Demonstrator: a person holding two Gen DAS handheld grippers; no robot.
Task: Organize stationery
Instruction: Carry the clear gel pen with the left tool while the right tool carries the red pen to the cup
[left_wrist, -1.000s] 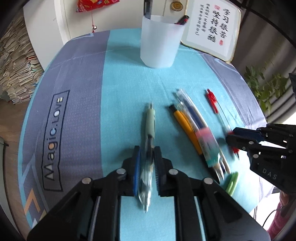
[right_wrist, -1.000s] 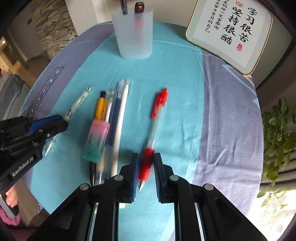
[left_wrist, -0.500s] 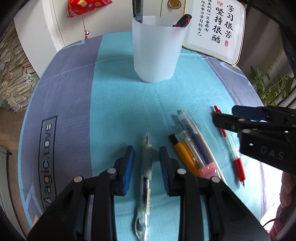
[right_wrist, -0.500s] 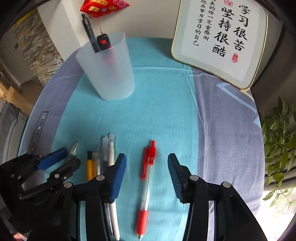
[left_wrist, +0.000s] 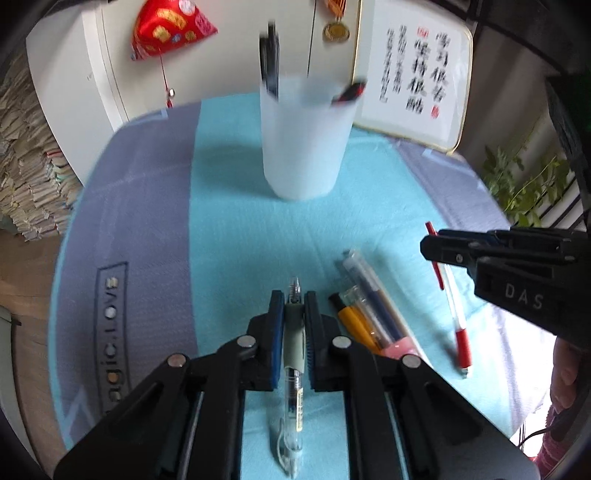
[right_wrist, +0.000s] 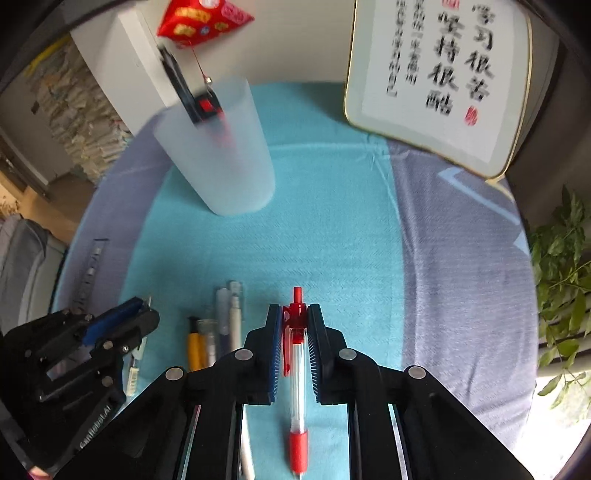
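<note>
A: What do the left tongs (left_wrist: 294, 325) have?

B: They squeeze the grey-green grip of a clear pen (left_wrist: 293, 373). Its tip points away, toward the frosted white plastic cup (left_wrist: 303, 140).

A: And the right tongs (right_wrist: 294, 328)?

B: They are almost closed around a red-and-clear pen (right_wrist: 296, 373) on the blue tabletop (right_wrist: 332, 236). Whether they touch it, I cannot tell. Its button end points away.
</note>
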